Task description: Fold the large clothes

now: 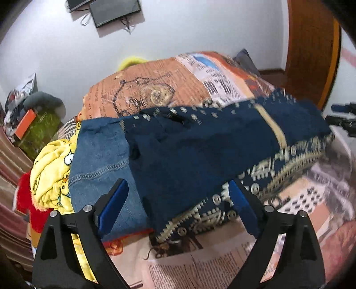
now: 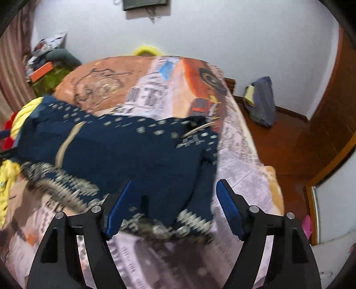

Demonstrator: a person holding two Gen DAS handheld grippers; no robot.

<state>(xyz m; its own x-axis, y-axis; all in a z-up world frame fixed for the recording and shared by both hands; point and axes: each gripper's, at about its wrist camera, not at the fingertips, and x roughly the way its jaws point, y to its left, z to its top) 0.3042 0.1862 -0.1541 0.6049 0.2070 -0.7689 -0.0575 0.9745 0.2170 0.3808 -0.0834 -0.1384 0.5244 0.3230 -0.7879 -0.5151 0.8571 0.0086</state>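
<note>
Across the frame, a bed under a printed orange-and-white newspaper-pattern bedspread [image 1: 155, 89], backed by a plain white wall [image 1: 200, 29]. To the right, a polished brown wooden wardrobe [image 2: 333, 124] above a reddish wooden floor [image 2: 284, 142].

Spread over the near half of the bedspread, a large navy-blue garment with a cream geometric border and small pale dots [image 1: 211, 142], lying flat, its patterned hem toward the cameras, edges blurred in the right wrist view. Beneath its left end, a folded piece of light blue stitched denim [image 1: 100, 160], partly covered by the navy cloth. Beside the denim at the bed's left edge, a crumpled yellow fleece with cartoon prints [image 1: 51, 173], and against it a fuzzy red fabric [image 1: 25, 195].

On the wall up top, a flat dark screen with dangling cables [image 1: 113, 11]. On the floor by the wardrobe, a slumped grey-blue cloth bag [image 2: 261, 102].

In the foreground, left gripper [image 1: 176, 196] with black arms and blue pads spread wide, over the denim and the navy hem, nothing pinched between the pads. Right gripper [image 2: 174, 196] likewise spread wide, straddling the near right corner of the navy garment, pads clear of the cloth.
</note>
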